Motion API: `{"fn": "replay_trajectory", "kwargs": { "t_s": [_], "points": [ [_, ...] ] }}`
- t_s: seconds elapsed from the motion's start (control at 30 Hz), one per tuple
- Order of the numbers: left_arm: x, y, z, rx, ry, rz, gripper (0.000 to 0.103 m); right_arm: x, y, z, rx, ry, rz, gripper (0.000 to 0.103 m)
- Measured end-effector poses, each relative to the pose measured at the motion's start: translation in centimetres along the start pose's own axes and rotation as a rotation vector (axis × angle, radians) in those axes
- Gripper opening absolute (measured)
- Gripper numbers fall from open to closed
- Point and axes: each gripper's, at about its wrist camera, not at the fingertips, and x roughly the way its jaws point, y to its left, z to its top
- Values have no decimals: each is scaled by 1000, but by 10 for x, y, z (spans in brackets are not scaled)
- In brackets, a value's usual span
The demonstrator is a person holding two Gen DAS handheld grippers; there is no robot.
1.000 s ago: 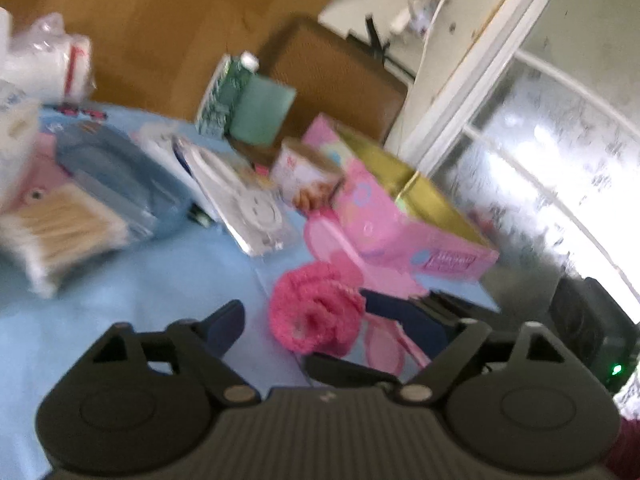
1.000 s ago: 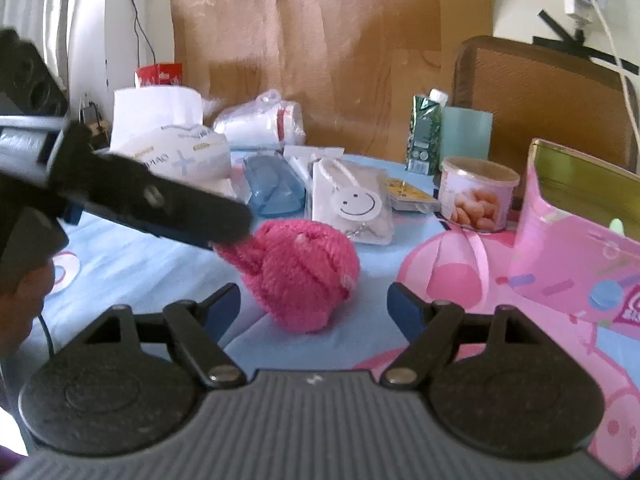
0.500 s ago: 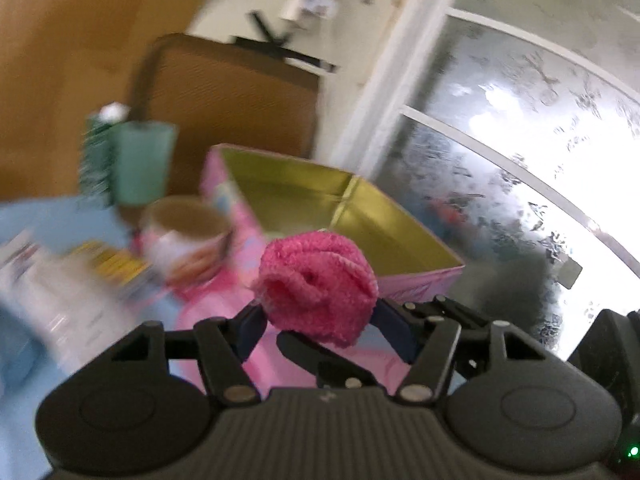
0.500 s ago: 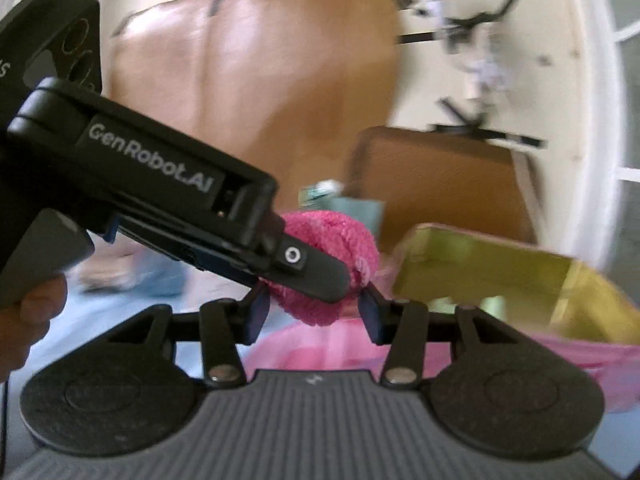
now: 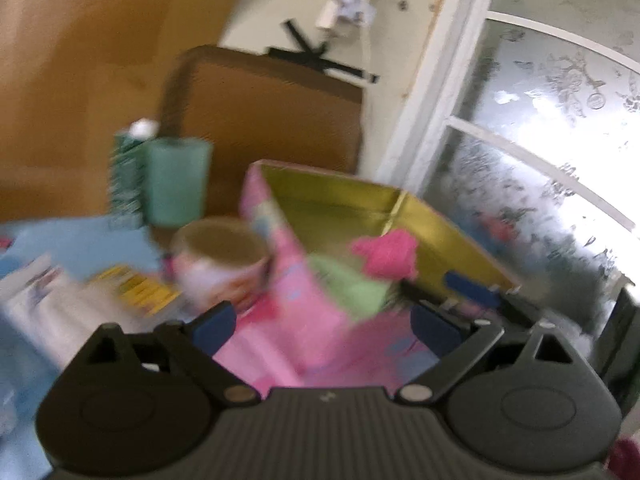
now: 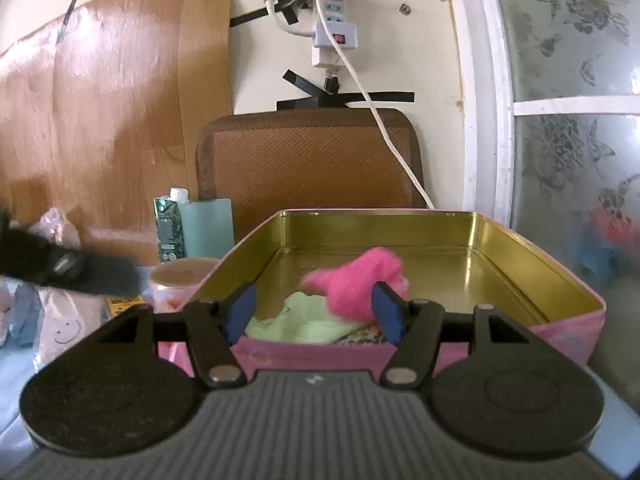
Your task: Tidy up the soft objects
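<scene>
The left claw (image 5: 322, 326) has just sprung wide, nothing between its blue pads. Ahead of it and a little to its right, the pink fluffy cloth (image 5: 386, 258) sits inside the pink tin box (image 5: 276, 232), above a pale green cloth (image 5: 352, 288); the view is too blurred to tell whether it has landed. The right claw (image 6: 314, 312) points into the same gold-lined box, its jaws parted and just widening. The pink cloth shows just beyond its right pad (image 6: 386, 314), with no firm pinch visible. A round tub (image 6: 182, 282) stands off to the right claw's left, beside the box, and a green carton (image 6: 170, 226) behind that.
</scene>
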Motion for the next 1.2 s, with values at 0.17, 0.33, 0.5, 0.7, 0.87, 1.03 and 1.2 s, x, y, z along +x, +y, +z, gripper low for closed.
{"fn": "replay_trajectory", "kwargs": {
  "t_s": [0.17, 0.33, 0.5, 0.7, 0.87, 1.03, 1.2],
  "points": [
    [-44, 49, -38, -45, 16, 128, 98, -10, 21, 3, 18, -40, 51, 66],
    [-85, 89, -65, -77, -7, 265, 98, -9, 62, 6, -45, -11, 213, 66],
    [-104, 114, -77, -141, -47, 268, 97, 17, 107, 3, -20, 139, 393, 68],
    [-110, 120, -76, -183, -117, 205, 98, 45, 149, -3, -73, 223, 414, 88],
    [-113, 117, -79, -179, -132, 189, 100, 61, 164, -10, -98, 304, 387, 88],
    [-112, 115, -80, -169, -126, 185, 101, 70, 173, -13, -110, 351, 382, 87],
    [-111, 115, -80, -162, -125, 182, 103, 70, 176, -14, -113, 368, 405, 72]
  ]
}}
